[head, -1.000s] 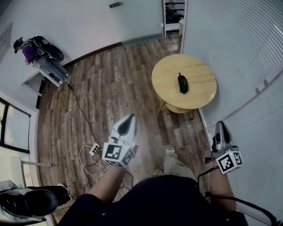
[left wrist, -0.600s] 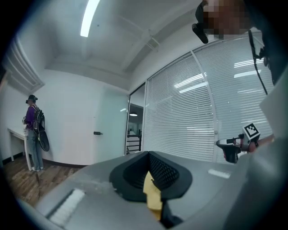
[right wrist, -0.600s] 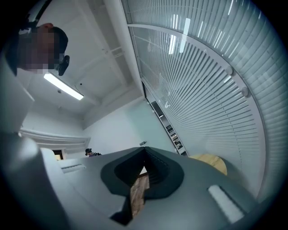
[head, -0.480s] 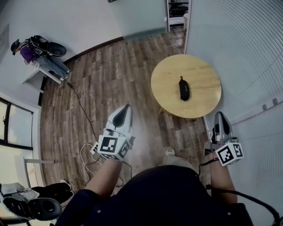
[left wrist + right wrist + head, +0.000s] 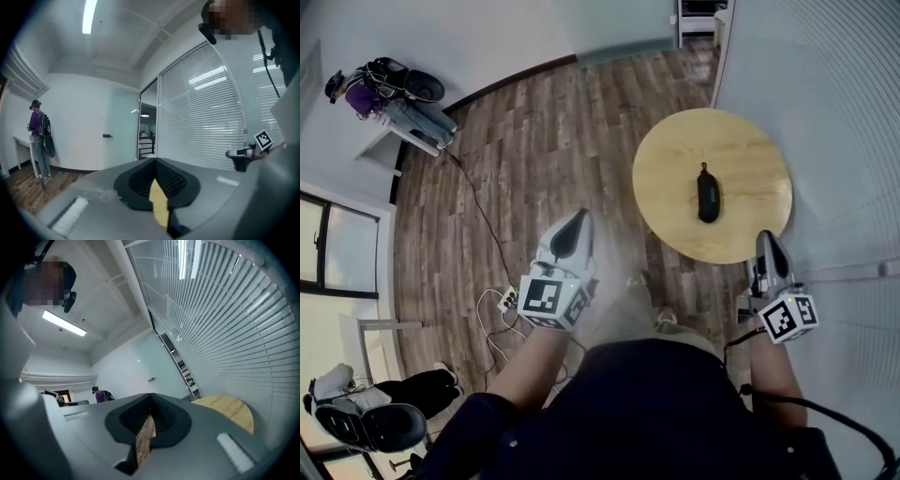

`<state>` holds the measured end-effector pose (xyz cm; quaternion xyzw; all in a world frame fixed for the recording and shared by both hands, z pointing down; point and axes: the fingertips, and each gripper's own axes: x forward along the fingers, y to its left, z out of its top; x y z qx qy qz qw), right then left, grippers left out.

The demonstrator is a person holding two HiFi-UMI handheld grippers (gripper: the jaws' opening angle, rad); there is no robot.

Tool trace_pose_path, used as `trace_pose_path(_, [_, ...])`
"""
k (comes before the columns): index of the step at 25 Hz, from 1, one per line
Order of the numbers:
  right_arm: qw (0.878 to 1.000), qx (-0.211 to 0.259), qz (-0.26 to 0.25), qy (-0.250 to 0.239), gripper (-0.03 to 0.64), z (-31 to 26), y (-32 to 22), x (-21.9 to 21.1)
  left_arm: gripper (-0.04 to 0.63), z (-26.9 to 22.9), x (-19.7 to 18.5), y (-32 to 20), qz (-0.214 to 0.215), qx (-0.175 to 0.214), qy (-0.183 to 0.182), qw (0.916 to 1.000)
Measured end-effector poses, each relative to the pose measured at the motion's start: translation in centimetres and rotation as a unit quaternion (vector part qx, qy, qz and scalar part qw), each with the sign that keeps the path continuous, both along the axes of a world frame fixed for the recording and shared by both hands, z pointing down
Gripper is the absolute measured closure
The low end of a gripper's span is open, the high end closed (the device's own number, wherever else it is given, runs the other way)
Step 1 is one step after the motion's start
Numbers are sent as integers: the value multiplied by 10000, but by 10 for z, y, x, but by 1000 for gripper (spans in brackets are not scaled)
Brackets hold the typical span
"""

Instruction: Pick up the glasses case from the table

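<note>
A black glasses case (image 5: 708, 194) lies near the middle of a round wooden table (image 5: 666, 169) in the head view. My right gripper (image 5: 769, 246) is shut and empty, its tip just over the table's near right edge, short of the case. My left gripper (image 5: 572, 234) hangs over the wood floor to the table's left, its jaws together with nothing in them. In the right gripper view the jaws (image 5: 151, 416) meet and the table top (image 5: 232, 411) shows at the right. The left gripper view shows closed jaws (image 5: 157, 180) and no case.
White slatted blinds (image 5: 825, 103) run along the right wall behind the table. A power strip with cables (image 5: 502, 305) lies on the floor by my left hand. A person with a backpack (image 5: 375, 98) stands at a desk far left. A black chair (image 5: 366, 427) sits at the lower left.
The table and case have come nearer and shifted right in the head view as I walked up. Both grippers moved forward; the right one now reaches the table's edge.
</note>
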<state>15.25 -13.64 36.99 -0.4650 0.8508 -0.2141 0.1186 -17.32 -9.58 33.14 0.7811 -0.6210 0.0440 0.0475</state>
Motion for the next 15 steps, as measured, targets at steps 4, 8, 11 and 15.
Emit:
trace_pose_path(4, [9998, -84, 145, 74, 609, 6, -33, -10, 589, -4, 2, -39, 407, 244, -492, 9977])
trace_pose_path(8, [9991, -125, 358, 173, 609, -2, -62, -26, 589, -5, 1, -81, 872, 279, -570, 9942])
trace_pose_path(11, [9976, -173, 621, 263, 607, 1, -86, -37, 589, -5, -4, -121, 1119, 311, -498, 9920])
trace_pose_path(15, [9949, -262, 892, 387, 607, 17, -119, -52, 589, 20, -15, -172, 1540, 348, -689, 9850])
